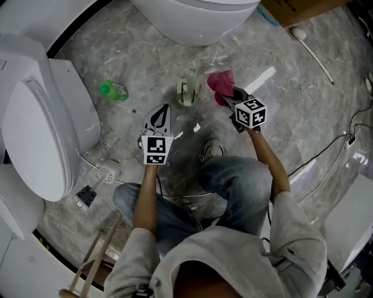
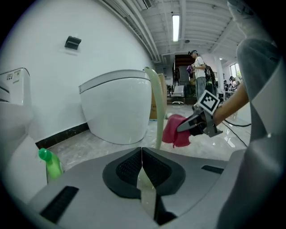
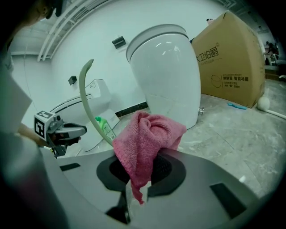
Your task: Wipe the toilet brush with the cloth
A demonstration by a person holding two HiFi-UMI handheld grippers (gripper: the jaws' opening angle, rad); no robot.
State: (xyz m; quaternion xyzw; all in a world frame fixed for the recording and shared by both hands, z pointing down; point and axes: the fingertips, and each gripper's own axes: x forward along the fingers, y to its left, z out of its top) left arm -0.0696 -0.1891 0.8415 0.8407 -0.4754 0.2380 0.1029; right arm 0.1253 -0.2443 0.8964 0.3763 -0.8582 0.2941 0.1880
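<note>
- Toilet brush (image 2: pixel 157 107): lower end hidden behind the left gripper (image 2: pixel 142 154) body, 6 o'clock.
- Cloth (image 3: pixel 145 138): drapes over the right gripper (image 3: pixel 139 165); jaw tips hidden.
- Head view:
  - toilet (image 1: pixel 195 20) cut off at 12 o'clock
  - second toilet (image 1: pixel 41 134) cut off at 9 o'clock
  - cardboard box (image 1: pixel 297 9) cut off at 1 o'clock
- Background person (image 2: pixel 199 74): too small to detail.

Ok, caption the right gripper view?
Right hand-held gripper shut on pink knitted cloth, pale green curved brush handle beside it.

Glossy grey marbled floor (image 1: pixel 145 52), with cables (image 1: pixel 323 152) trailing at the right. A white toilet (image 1: pixel 41 134) stands at left, a second toilet (image 1: pixel 192 20) ahead. White wall (image 2: pixel 44 27) with black skirting (image 2: pixel 62 135). Cardboard box (image 3: pixel 232 58). Ceiling strip light (image 2: pixel 175 27).
</note>
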